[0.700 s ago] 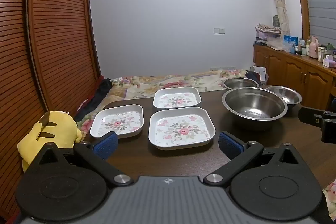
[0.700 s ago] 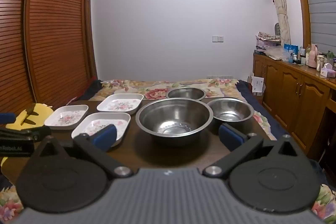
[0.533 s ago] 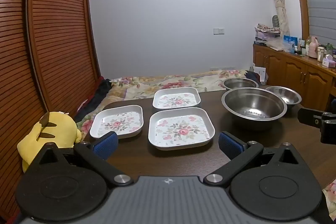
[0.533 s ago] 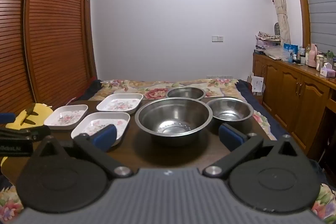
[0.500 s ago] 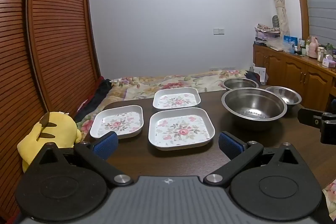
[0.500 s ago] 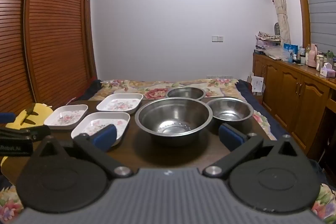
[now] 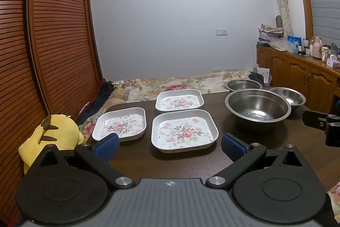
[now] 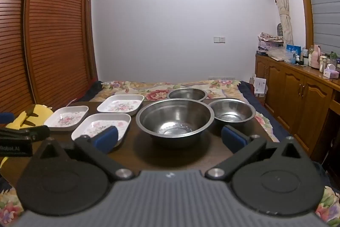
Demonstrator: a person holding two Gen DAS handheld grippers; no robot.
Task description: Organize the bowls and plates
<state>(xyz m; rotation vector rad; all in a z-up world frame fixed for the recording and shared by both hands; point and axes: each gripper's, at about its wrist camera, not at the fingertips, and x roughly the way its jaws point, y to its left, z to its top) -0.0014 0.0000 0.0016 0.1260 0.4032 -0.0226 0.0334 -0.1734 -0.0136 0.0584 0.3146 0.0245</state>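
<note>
Three white square floral plates lie on the dark table point(image 7: 136, 161): a near one point(image 7: 184, 129), a far one point(image 7: 179, 100) and a left one point(image 7: 120, 122). Three steel bowls stand to their right: a large one point(image 7: 257, 107), a small right one point(image 7: 287, 97) and a far one point(image 7: 243, 84). My left gripper point(image 7: 170, 145) is open and empty, just before the near plate. My right gripper point(image 8: 169, 137) is open and empty, just before the large bowl point(image 8: 174, 118). The plates show left in the right wrist view point(image 8: 102, 123).
A yellow plush toy point(image 7: 51, 133) sits off the table's left edge. A bed with a floral cover point(image 7: 170, 84) lies beyond the table. Wooden cabinets point(image 8: 297, 95) line the right wall, slatted wardrobe doors point(image 7: 42, 35) the left.
</note>
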